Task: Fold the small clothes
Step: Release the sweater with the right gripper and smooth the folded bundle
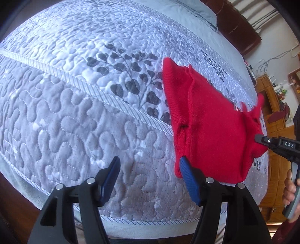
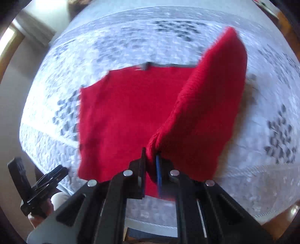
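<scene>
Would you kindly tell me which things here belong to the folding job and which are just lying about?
Job:
- red knit garment
- right gripper, shut on the garment's edge
- left gripper, open beside it
- quilted bedspread, the folding surface

Lying about:
- pillow
- wooden cabinet

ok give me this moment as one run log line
stage: folding | right gripper: shut on red knit garment, lifting a flap | left gripper: open, empty, at garment edge | surface: quilted bedspread
</scene>
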Demonstrator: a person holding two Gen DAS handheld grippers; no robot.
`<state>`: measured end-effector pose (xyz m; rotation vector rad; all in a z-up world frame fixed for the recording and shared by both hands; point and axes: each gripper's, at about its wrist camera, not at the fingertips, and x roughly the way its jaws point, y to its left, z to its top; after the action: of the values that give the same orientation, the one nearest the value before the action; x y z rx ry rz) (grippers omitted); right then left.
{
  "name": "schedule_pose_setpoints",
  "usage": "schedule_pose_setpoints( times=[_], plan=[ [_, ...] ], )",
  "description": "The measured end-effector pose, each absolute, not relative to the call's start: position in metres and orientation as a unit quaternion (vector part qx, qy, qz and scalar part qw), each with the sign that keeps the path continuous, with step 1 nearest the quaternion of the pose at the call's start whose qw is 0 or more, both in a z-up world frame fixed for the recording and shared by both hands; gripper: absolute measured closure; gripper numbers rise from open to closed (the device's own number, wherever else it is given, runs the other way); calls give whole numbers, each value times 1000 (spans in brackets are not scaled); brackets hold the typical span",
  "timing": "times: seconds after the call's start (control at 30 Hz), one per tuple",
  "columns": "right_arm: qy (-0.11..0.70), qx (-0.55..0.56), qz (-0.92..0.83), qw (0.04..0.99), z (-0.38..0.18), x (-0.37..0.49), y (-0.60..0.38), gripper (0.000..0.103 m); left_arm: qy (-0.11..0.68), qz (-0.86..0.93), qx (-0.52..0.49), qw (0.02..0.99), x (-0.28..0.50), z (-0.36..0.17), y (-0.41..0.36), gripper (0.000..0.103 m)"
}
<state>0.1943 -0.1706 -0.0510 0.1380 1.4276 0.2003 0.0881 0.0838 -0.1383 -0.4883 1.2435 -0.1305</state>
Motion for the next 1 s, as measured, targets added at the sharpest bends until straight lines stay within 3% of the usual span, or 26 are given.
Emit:
schedule_pose_setpoints(
  times=[0.1,0.17,0.23,0.43,0.63,1.0],
  plan=[
    [663,46,134,736,-65,190,-132,95,577,-55,-233,781,89,-140,90,36],
    [683,44,151,713,-86,184,-116,87,579,-54,-235,779,91,-140,93,36],
    [694,61,160,700,-102,176,-117,70,577,-56,-234,780,94,-138,93,36],
    [659,183,203,701,-97,155,-177,55,557,-98,-239,789,117,-115,75,36],
    [629,239,195,714,-88,132,-236,55,563,-182,-242,769,181,-100,17,36],
    [610,277,207,713,-100,118,-277,55,625,-193,-215,725,267,-142,-62,38]
  ],
)
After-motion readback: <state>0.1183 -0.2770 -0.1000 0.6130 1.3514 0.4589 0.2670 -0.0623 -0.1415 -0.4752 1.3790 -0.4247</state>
